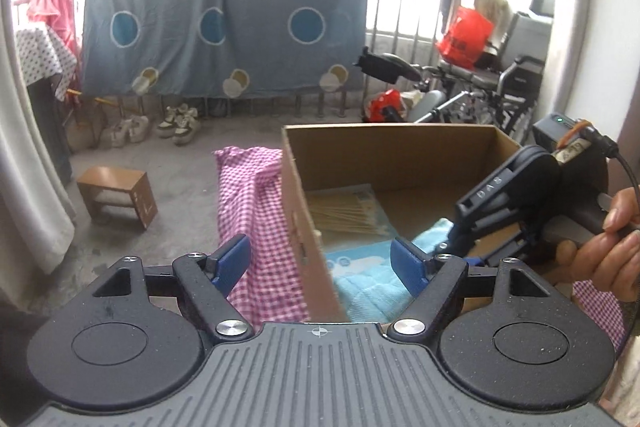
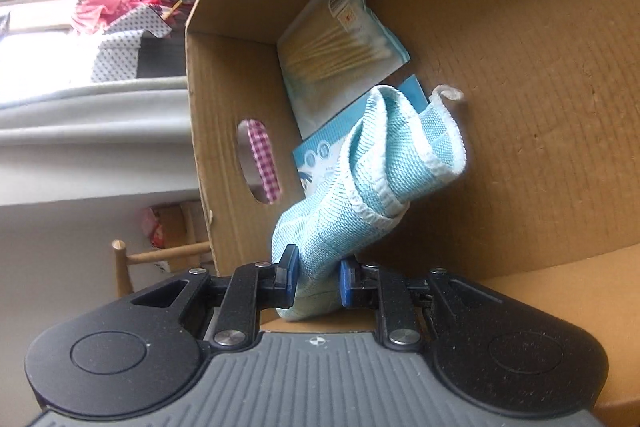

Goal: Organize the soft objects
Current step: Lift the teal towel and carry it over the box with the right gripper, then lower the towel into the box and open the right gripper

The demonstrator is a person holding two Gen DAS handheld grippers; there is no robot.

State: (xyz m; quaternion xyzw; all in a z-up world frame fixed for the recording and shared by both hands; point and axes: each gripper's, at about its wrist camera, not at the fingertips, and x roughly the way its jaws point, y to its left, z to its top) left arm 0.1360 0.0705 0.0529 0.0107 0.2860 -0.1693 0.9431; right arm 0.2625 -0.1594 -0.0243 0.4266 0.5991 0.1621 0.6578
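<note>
A light blue cloth (image 2: 360, 179) hangs inside the open cardboard box (image 2: 520, 67). My right gripper (image 2: 316, 279) is shut on the cloth's near end, and the rest droops toward the box floor. In the left wrist view the cloth (image 1: 372, 283) lies low in the box (image 1: 304, 227), with the right gripper's body (image 1: 500, 203) reaching in from the right. My left gripper (image 1: 320, 263) is open and empty, its fingers straddling the box's near left wall. A pack of cotton swabs (image 2: 340, 47) and a blue-white packet (image 2: 320, 151) lie on the box floor.
The box stands on a pink checked cloth (image 1: 256, 211). A small brown stool (image 1: 116, 199) stands on the concrete floor to the left. Shoes (image 1: 180, 123) sit by the railing draped with a blue blanket (image 1: 224, 27). A wheelchair (image 1: 500, 83) is at the back right.
</note>
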